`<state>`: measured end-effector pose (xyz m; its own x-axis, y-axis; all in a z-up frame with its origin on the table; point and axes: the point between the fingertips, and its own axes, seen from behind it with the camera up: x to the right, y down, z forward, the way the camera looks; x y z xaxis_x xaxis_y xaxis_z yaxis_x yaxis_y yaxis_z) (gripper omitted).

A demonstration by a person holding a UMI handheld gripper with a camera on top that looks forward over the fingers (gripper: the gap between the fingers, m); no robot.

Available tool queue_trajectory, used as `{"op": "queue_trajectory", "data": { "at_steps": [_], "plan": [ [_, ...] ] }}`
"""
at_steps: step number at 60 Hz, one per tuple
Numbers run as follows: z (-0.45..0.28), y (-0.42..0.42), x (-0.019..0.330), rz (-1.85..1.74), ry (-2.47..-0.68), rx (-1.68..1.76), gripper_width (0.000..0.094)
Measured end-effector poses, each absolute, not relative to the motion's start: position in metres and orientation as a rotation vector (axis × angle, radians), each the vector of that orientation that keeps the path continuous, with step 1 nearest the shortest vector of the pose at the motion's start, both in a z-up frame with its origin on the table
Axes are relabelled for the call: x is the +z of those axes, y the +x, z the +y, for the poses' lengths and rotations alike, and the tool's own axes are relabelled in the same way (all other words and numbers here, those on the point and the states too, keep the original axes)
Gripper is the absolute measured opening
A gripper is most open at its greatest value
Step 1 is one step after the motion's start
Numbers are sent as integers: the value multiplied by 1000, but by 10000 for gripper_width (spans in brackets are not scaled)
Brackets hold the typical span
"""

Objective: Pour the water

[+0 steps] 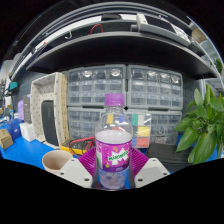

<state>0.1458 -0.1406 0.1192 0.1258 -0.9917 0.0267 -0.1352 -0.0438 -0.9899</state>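
Observation:
A clear plastic bottle (114,142) with a purple cap and a magenta label stands upright between my fingers. My gripper (113,163) is shut on the bottle: both pink pads (87,160) press on its sides at label height. The bottle appears lifted above the blue table (30,150). A pale cup (56,159) sits just left of my left finger, low and close.
Stacked clear drawer units (125,95) stand behind the bottle under a shelf. A tall beige box with a dark door (48,108) stands at the left. A green leafy plant (203,125) is at the right. Small items lie on the table's left side.

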Motion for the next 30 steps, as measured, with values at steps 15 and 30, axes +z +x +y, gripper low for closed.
{"op": "queue_trajectory", "data": {
  "at_steps": [15, 30],
  "plan": [
    [-151, 130, 113, 1283, -1368, -1071, 747],
    [-149, 55, 117, 1327, -1327, -1101, 827]
  ]
}}
